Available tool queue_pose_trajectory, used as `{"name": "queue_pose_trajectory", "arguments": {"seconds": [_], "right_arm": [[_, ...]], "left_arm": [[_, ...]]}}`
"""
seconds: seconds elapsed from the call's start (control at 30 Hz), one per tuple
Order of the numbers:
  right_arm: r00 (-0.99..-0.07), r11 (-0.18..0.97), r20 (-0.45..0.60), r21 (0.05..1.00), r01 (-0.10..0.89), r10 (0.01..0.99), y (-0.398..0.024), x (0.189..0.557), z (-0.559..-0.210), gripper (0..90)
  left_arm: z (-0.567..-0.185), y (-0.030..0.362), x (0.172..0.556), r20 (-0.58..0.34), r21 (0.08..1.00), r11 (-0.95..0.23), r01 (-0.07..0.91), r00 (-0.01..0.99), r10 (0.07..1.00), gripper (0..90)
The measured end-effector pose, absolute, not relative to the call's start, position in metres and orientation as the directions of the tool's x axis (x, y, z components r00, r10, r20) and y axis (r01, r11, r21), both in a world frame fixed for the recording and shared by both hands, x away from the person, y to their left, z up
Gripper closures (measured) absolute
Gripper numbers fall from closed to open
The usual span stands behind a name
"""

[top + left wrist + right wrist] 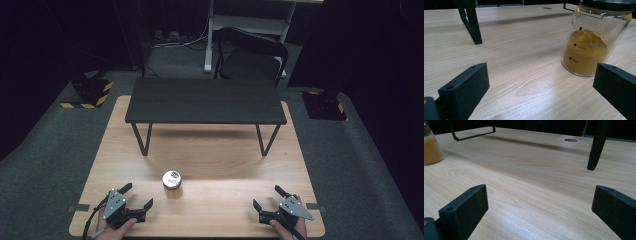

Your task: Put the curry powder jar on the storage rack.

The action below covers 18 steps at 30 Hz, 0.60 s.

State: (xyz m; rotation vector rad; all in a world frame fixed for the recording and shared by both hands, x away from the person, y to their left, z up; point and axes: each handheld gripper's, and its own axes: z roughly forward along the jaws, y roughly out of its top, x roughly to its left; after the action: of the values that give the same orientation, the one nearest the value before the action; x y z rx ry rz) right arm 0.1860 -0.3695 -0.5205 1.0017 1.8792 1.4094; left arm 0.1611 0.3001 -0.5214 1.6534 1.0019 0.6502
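Note:
A small glass jar [172, 180] with a dark lid stands upright on the wooden table [220, 165], near its middle front. In the left gripper view the jar [590, 42] is about half full of orange-yellow powder and has volume marks on its side. My left gripper [136, 196] rests at the table's front left, jaws wide open and empty, with the jar ahead to its right. My right gripper [266, 197] sits at the front right, also open with nothing between its jaws. The jar's edge [430, 148] appears at the far left of the right gripper view.
A low black bench-like stand [205, 100] on thin metal legs [141, 140] spans the back half of the table. A black chair [250, 60] is behind the table. Black blocks with yellow hazard stripes [90, 92] lie on the grey floor at both sides.

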Motion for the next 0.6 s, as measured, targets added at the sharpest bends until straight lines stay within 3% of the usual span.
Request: {"name": "queue_pose_trajectory", "arguments": {"seconds": [0.6], "right_arm": [[-0.552,0.157,-0.011,0.963,0.217,0.834,-0.37,0.186,-0.522,0.0]], "left_arm": [[-0.491,0.292,0.144,-0.029,0.982,-0.075,0.172,0.532,0.846,0.9]]}}
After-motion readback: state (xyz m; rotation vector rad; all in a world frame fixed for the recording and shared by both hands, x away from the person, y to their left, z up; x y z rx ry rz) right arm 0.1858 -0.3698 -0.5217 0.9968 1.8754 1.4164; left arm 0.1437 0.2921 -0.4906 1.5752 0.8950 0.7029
